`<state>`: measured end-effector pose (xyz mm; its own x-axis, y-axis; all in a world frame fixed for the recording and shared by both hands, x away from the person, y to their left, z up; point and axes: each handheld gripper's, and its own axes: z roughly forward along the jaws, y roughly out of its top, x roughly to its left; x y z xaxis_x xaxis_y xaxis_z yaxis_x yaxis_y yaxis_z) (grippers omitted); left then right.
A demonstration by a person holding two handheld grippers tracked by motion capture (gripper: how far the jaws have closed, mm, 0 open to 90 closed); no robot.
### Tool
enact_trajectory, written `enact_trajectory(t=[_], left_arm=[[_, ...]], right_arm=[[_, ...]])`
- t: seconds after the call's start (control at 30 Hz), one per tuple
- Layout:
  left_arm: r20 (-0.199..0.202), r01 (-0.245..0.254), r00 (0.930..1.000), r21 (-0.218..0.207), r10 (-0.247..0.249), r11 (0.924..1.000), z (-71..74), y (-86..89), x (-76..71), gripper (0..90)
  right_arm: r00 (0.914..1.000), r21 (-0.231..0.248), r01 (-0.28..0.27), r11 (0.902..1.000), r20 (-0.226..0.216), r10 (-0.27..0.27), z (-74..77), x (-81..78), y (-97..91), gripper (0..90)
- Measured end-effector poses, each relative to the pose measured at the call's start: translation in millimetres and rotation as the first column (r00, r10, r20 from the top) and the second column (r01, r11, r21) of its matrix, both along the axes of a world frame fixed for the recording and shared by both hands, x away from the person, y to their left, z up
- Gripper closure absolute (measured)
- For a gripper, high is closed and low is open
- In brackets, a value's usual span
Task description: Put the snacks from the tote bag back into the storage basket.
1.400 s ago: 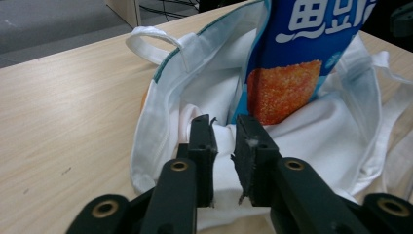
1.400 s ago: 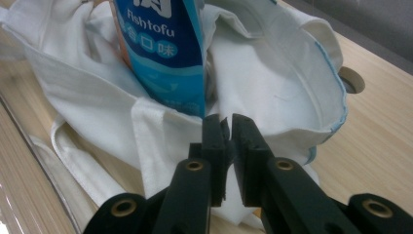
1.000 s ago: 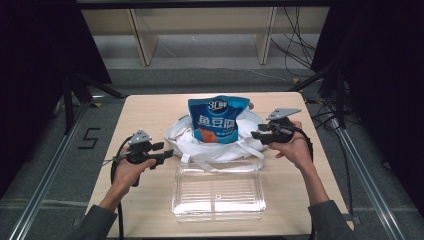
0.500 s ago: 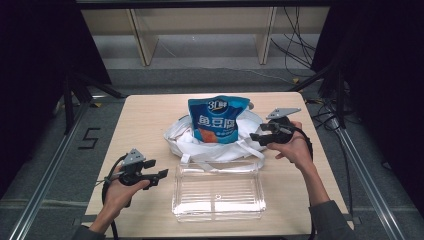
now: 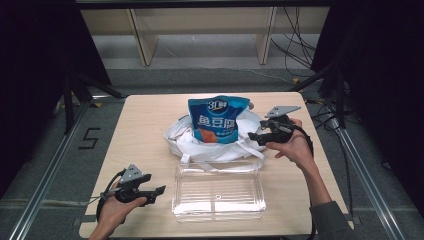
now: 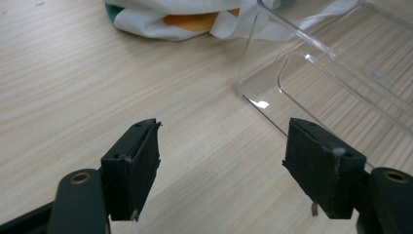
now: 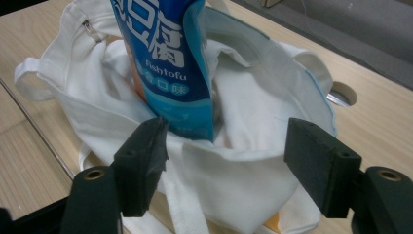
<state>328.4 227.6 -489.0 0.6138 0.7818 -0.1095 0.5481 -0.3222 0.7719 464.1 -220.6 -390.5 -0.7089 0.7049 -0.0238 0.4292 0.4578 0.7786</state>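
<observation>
On the wooden bench (image 5: 145, 130), toward its far middle, lies a white cloth bag (image 5: 210, 145), slumped and open at the top. A blue snack pouch (image 5: 218, 119) stands upright in the bag's mouth, printed side toward the person; in the right gripper view the pouch (image 7: 168, 63) rises out of the bag's folds (image 7: 243, 161), the word "Fishtofu" readable on it. Something orange peeks out at the bag's lower edge (image 6: 195, 19); cannot tell what it is.

Right gripper (image 5: 256, 136): held by the right hand (image 5: 292, 147) just beside the bag's right side, pointing at it. Its fingers (image 7: 141, 165) are released and have just been opening. Bag cloth and the pouch's bottom lie ahead in the gap between them. The pads do not press on either.

Left gripper (image 5: 159, 190): near corner of the bench, in the left hand (image 5: 112, 212), well apart from the bag, just beside the left end of a clear plastic tray (image 5: 218, 216). Fingers (image 6: 134, 165) released, likewise just been opening, nothing between them but bare bench. The tray's near corner (image 6: 263, 97) sits ahead and to the right in the left gripper view.

The tray lies flat on the near side of the bag, and a bag strap (image 5: 220, 162) trails along its far rim. Whether strap and rim touch is hard to tell.
</observation>
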Motion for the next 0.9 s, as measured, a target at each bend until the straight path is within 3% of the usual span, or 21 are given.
enact_trajectory(t=[0.03, 0.13, 0.23, 0.27, 0.37, 0.43, 0.47, 0.53, 0.6, 0.7, 0.73, 0.9], left_arm=[[0.006, 0.004, 1.0000, 0.004, -0.004, 1.0000, -0.9, 0.3, -0.6, 27.5], [0.009, -0.003, 1.0000, 0.013, 0.003, 0.9999, -1.5, -0.4, -3.4, 27.6], [0.007, -0.011, 0.9999, 0.012, 0.011, 0.9999, -4.4, -2.9, -5.9, 27.5], [0.013, -0.004, 0.9999, 0.036, 0.004, 0.9993, -6.0, -1.7, -6.2, 27.3], [0.001, 0.003, 1.0000, 0.038, -0.003, 0.9993, -6.6, 0.3, -6.8, 26.0], [0.006, -0.004, 1.0000, 0.032, 0.004, 0.9995, -8.1, -0.9, -8.1, 25.1], [-0.004, -0.005, 1.0000, 0.024, 0.005, 0.9997, -7.9, -1.6, -8.9, 24.9], [0.005, -0.002, 1.0000, 0.030, 0.002, 0.9996, -7.3, -2.2, -9.2, 24.9], [0.013, -0.012, 0.9998, 0.014, 0.012, 0.9998, -8.2, -3.7, -9.5, 24.9], [0.002, 0.007, 1.0000, 0.040, -0.007, 0.9992, -5.3, -1.1, -9.2, 24.9], [0.023, -0.002, 0.9997, 0.026, 0.001, 0.9996, -6.6, -1.8, -9.2, 24.3], [0.002, -0.008, 1.0000, 0.018, 0.008, 0.9998, -6.1, -0.5, -9.1, 20.3]], right_arm=[[0.9999, 0.022, 0.010, 0.9997, -0.001, -0.010, 3.0, -2.5, 2.1, 30.4], [0.9997, 0.022, -0.008, 0.9997, 0.025, 0.008, 5.5, -1.3, 1.9, 29.0], [0.9998, 0.006, -0.018, 0.9998, 0.005, 0.018, 11.3, -0.6, 2.1, 27.1], [0.9992, 0.003, -0.025, 0.9997, 0.032, 0.025, 14.2, 2.6, 2.6, 26.3], [0.9986, 0.008, -0.033, 0.9994, 0.042, 0.033, 20.0, 6.9, 5.7, 25.5], [0.9973, -0.017, -0.054, 0.9984, 0.048, 0.055, 24.8, 11.2, 9.1, 25.2], [0.9987, -0.018, -0.042, 0.9989, 0.028, 0.043, 27.7, 11.5, 12.3, 25.1], [0.9977, -0.028, -0.053, 0.9982, 0.042, 0.054, 30.9, 13.7, 14.4, 25.3], [0.9967, -0.042, -0.063, 0.9971, 0.048, 0.065, 39.2, 16.2, 19.0, 25.2], [0.9951, -0.045, -0.079, 0.9958, 0.056, 0.082, 50.4, 20.5, 27.4, 25.1], [0.9948, -0.050, -0.082, 0.9954, 0.057, 0.085, 54.0, 22.2, 30.1, 24.9], [0.9894, -0.057, -0.128, 0.9901, 0.061, 0.132, 76.7, 31.9, 45.7, 24.5]])
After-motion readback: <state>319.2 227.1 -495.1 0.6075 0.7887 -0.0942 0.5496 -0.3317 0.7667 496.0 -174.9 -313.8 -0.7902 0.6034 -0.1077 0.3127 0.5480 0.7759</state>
